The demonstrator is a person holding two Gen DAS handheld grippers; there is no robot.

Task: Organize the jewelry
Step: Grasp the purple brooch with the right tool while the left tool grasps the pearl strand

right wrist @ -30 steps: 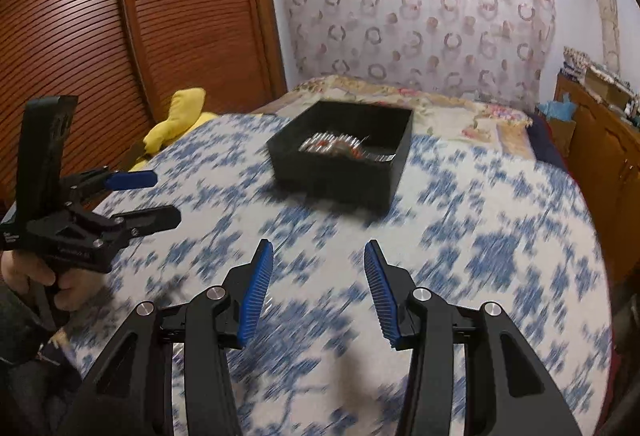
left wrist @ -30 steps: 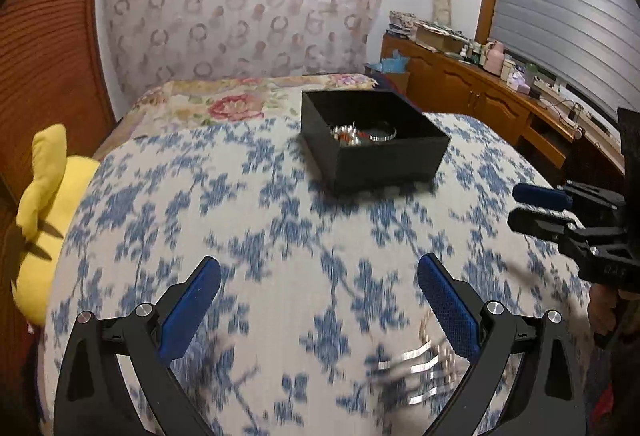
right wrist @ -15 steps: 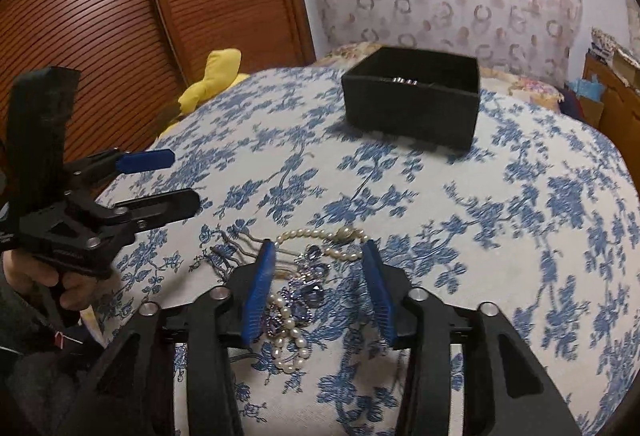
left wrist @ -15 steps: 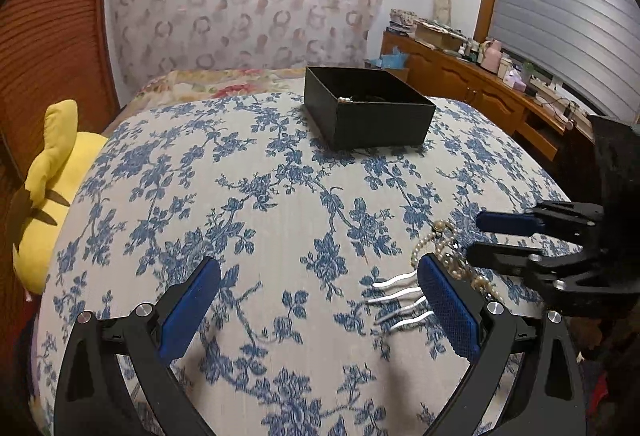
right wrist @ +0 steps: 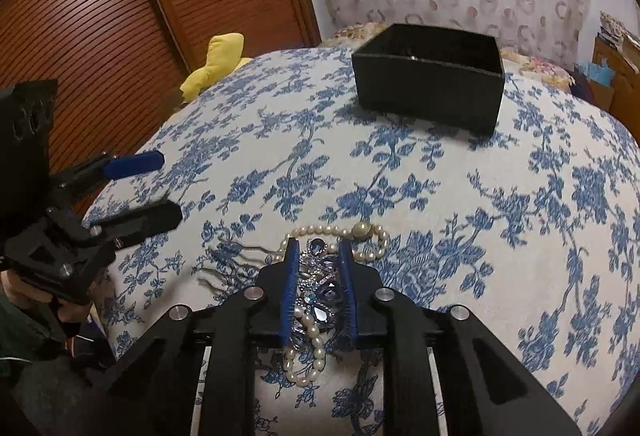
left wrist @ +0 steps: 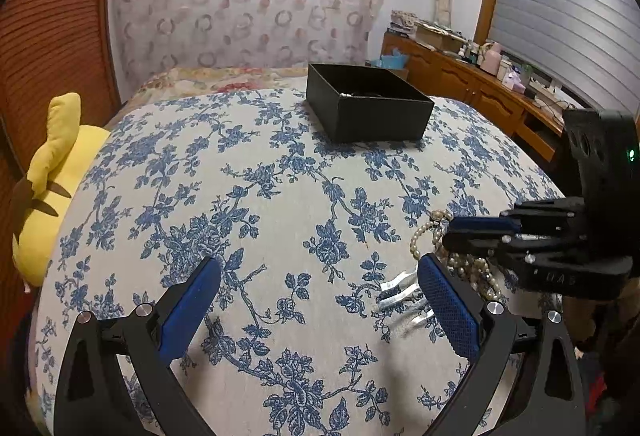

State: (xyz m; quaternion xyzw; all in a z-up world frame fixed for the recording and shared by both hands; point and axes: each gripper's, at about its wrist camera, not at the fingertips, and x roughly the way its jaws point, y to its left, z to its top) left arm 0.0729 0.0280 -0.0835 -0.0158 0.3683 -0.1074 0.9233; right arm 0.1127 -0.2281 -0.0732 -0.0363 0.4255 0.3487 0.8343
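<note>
A jeweled hair comb (right wrist: 316, 288) with blue stones and metal teeth lies on the bed (right wrist: 500, 220), tangled with a pearl necklace (right wrist: 340, 236) that loops ahead of it and trails back beneath it. The right tool (right wrist: 318, 256) straddles the comb's jeweled head; its blue pads have just been closing, and they stand narrow on either side of the stones, though whether they already press on them cannot be told. In the left wrist view the comb's teeth (left wrist: 400, 296) show just beside the left tool's right pad, with the pearls (left wrist: 430, 232) beyond. The left tool (left wrist: 320, 300) stands wide apart over bare bedspread, holding nothing. A black open box (right wrist: 430, 87) sits farther up the bed, well apart from the comb, with a little metal showing inside. A yellow plush toy (left wrist: 52, 171) rests at the bed's left edge, near the slatted wooden doors (right wrist: 120, 15).
</note>
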